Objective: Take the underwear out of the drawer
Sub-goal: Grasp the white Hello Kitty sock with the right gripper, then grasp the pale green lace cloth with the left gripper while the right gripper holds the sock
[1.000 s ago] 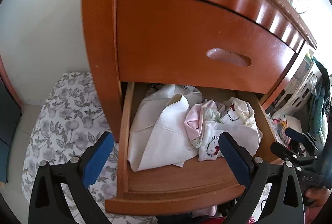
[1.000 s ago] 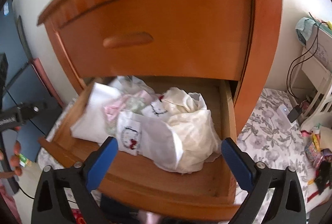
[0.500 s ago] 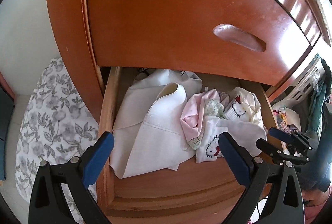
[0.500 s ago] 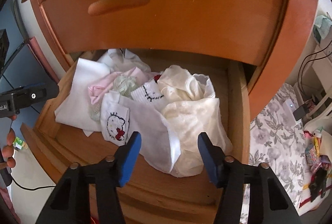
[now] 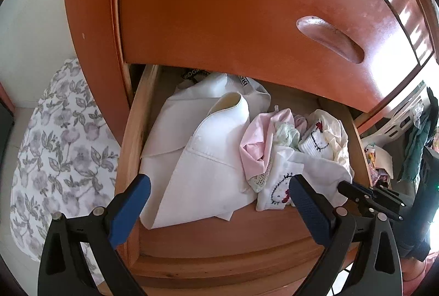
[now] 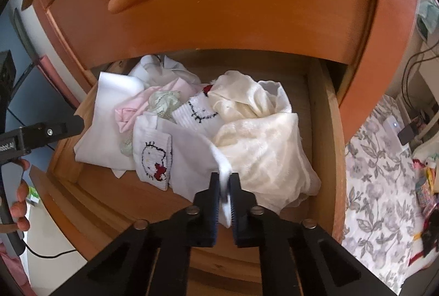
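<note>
The right gripper pinches the white underwear's edge in the drawer. The left gripper hangs wide open, holding nothing. Two grippers, one drawer.

Partial "bot AI" on left tool – garment labels unreadable

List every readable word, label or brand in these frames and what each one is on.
"...bot.AI", start cut off by the picture's edge: white print on the left gripper body.
Black woven label at the back of the drawer: lettering like "NDGR", partly folded, unsure.
White tag on the white garment: print too small to read.
</note>
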{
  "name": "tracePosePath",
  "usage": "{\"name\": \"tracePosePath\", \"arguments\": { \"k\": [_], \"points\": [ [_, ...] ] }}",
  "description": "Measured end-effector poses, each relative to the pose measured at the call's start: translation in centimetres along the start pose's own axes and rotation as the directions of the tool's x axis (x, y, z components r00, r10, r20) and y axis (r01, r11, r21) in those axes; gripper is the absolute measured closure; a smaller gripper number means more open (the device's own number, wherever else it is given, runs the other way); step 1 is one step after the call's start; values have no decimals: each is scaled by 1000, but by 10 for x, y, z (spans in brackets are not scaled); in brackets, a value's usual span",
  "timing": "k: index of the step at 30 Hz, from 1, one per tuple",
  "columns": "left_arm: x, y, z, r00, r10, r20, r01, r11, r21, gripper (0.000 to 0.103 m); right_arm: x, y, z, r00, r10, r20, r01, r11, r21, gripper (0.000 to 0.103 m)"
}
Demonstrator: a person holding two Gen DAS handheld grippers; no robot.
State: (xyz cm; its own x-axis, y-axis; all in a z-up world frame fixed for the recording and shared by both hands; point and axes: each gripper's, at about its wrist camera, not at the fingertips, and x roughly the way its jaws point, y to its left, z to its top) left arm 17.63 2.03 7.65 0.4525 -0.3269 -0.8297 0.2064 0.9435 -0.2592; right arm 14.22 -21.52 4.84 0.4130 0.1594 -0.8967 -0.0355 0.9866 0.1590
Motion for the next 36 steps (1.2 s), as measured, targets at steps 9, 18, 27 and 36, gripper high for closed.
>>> {"name": "tracePosePath", "arguments": {
  "k": [9,18,27,36],
  "points": [
    [1,-7,-3,1000,-12,-2,12,1000,14,2,-25,-6,-14,998,43,51,-45,999,30,100],
    [6,-15,0,1000,-2,-6,2,1000,31,2,-55,-15,-11,987,-25,158,16,998,59,100],
    [21,-31,5,999,-7,-43,11,995,100,12,-76,-26,-5,975,-65,214,48,995,83,100],
    [55,-56,6,990,4,-144,24,981,191,31,-72,-29,-10,980,-57,190,39,995,95,100]
  ]
}}
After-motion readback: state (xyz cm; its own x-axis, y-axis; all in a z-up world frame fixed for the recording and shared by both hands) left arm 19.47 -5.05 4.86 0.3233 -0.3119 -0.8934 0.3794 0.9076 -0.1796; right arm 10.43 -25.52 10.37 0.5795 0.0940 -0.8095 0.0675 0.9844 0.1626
